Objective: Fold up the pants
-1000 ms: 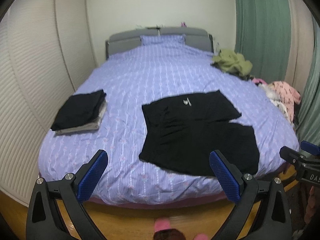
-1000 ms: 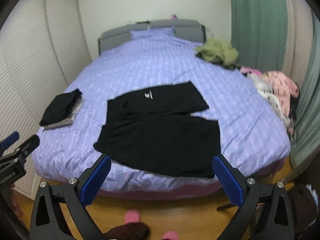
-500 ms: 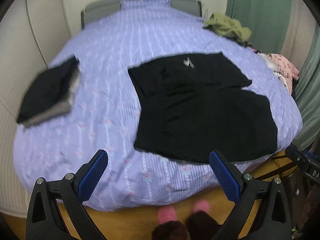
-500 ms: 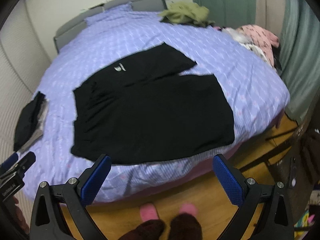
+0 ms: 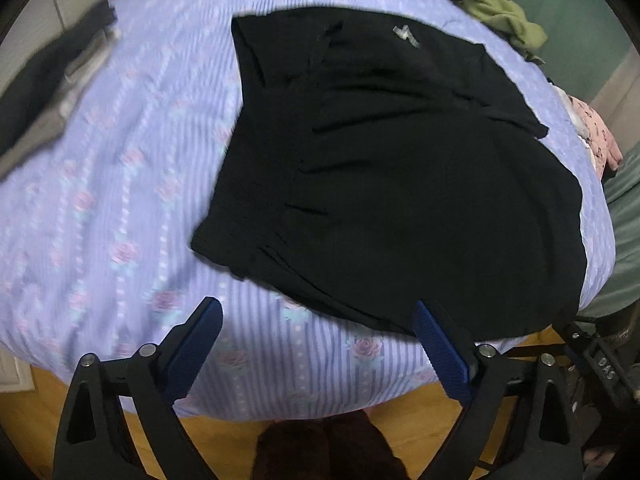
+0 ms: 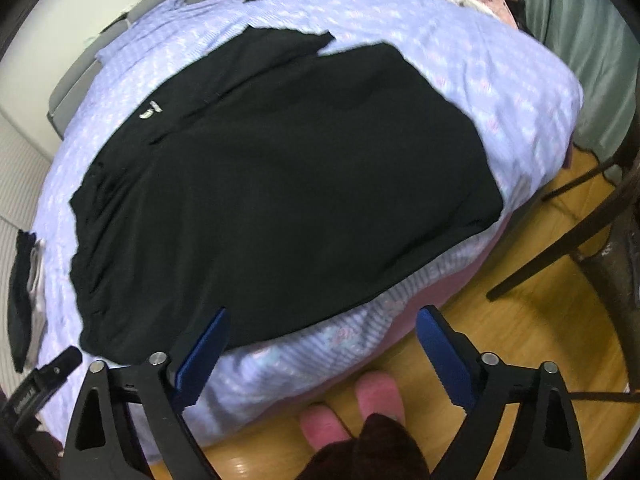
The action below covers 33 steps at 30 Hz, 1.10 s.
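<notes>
Black pants (image 5: 400, 168) lie spread flat near the foot of the bed with the lilac striped cover (image 5: 120, 200), a small grey logo on the far leg. They also show in the right wrist view (image 6: 280, 184). My left gripper (image 5: 316, 344) is open and empty, just above the bed's near edge, by the pants' near waistband corner. My right gripper (image 6: 320, 356) is open and empty, over the bed's foot edge below the near leg. The bed cover shows there too (image 6: 500, 80).
A folded stack of black and grey clothes (image 5: 52, 92) lies at the bed's left side. An olive garment (image 5: 496, 12) and pink clothes (image 5: 596, 140) lie at the right. Wooden floor (image 6: 520, 320), dark chair legs (image 6: 560, 248) and pink slippers (image 6: 376, 396) are below.
Both grippers have moved forward and down toward the foot of the bed, so the pants fill more of each view. Both stay open and empty.
</notes>
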Available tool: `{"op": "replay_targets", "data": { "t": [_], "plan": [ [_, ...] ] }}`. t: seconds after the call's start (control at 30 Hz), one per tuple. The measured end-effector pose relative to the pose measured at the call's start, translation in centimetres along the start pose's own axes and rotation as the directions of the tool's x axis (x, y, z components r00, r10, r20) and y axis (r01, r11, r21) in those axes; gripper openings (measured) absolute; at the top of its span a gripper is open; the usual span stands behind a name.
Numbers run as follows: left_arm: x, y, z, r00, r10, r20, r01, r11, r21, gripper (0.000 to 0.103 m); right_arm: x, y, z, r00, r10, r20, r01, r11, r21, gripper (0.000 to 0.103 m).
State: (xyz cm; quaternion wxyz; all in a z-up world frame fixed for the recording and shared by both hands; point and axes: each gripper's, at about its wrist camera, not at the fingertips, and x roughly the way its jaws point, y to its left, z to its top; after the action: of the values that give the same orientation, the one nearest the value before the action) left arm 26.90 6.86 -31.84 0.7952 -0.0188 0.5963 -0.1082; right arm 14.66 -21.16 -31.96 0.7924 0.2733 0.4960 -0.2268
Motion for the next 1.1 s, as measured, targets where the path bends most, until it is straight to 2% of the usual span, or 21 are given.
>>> {"op": "replay_targets", "data": {
  "t": [0.03,0.13,0.27,0.37,0.47,0.5,0.53,0.57,0.6,0.63,0.67,0.7,0.83,1.03,1.1],
  "plan": [
    [0.6,0.3,0.2,1.0,-0.009,-0.012,0.009,1.0,-0.021,0.095,0.6,-0.4,0.2,1.0,0.003,-0.006,-0.003,1.0,0.024,0.086],
    [2.0,0.9,0.5,0.998,-0.034,-0.051,0.03,0.997,-0.077,0.094,1.6,-1.9,0.9,1.0,0.026,-0.009,-0.025,0.995,0.099,0.085],
    [3.0,0.0,0.4,0.996,-0.036,-0.079,0.033,0.998,-0.049,0.09,3.2,-2.9,1.4,0.999,0.032,-0.03,-0.028,0.99,0.137,0.082],
    [4.0,-0.7,0.6,0.994,-0.051,-0.099,0.047,0.998,-0.042,0.086,4.8,-3.6,1.7,0.996,0.074,-0.058,-0.062,0.981,0.182,0.076],
    [4.8,-0.9,0.9,0.99,-0.067,-0.123,0.059,0.996,-0.064,0.079,6.1,-4.6,1.8,0.99,0.117,-0.081,-0.093,0.963,0.254,0.065],
    [5.0,-1.1,1.1,0.989,-0.072,-0.128,0.065,0.996,-0.065,0.076,6.3,-4.8,2.0,0.987,0.134,-0.085,-0.107,0.957,0.27,0.057],
    [5.0,-1.3,1.3,0.989,-0.075,-0.13,0.068,0.996,-0.058,0.069,6.5,-4.9,2.1,0.986,0.143,-0.089,-0.113,0.954,0.278,0.047],
    [5.0,-1.6,1.6,0.988,-0.076,-0.132,0.069,0.996,-0.052,0.058,6.5,-4.8,2.5,0.986,0.137,-0.093,-0.107,0.956,0.274,0.041],
    [5.0,-1.7,1.8,0.988,-0.076,-0.135,0.07,0.996,-0.049,0.05,6.3,-4.7,2.6,0.988,0.124,-0.095,-0.095,0.959,0.266,0.029],
    [4.9,-1.7,2.0,0.988,-0.07,-0.14,0.063,0.997,-0.051,0.031,6.1,-4.8,2.8,0.989,0.108,-0.097,-0.08,0.963,0.259,0.015],
    [4.7,-1.6,2.1,0.988,-0.064,-0.143,0.057,0.997,-0.055,0.015,5.6,-4.7,3.1,0.991,0.09,-0.095,-0.063,0.965,0.255,0.011],
    [4.5,-1.6,2.2,0.987,-0.071,-0.145,0.063,0.996,-0.057,0.012,5.0,-4.7,3.4,0.993,0.083,-0.085,-0.06,0.967,0.247,0.01],
    [1.8,-2.0,3.1,0.986,-0.098,-0.131,0.092,0.994,-0.056,0.009,1.1,-2.8,5.0,0.999,0.038,-0.026,-0.033,0.988,0.153,0.007],
    [-4.4,-3.6,5.3,0.993,-0.107,-0.049,0.108,0.994,0.023,0.009,-6.2,-0.4,9.0,0.995,0.017,0.097,-0.021,0.999,0.046,0.006],
    [-6.3,-3.7,6.5,0.993,-0.118,-0.012,0.118,0.993,0.024,0.009,-7.9,0.4,10.9,0.992,0.032,0.123,-0.035,0.999,0.02,0.006]
  ]
}}
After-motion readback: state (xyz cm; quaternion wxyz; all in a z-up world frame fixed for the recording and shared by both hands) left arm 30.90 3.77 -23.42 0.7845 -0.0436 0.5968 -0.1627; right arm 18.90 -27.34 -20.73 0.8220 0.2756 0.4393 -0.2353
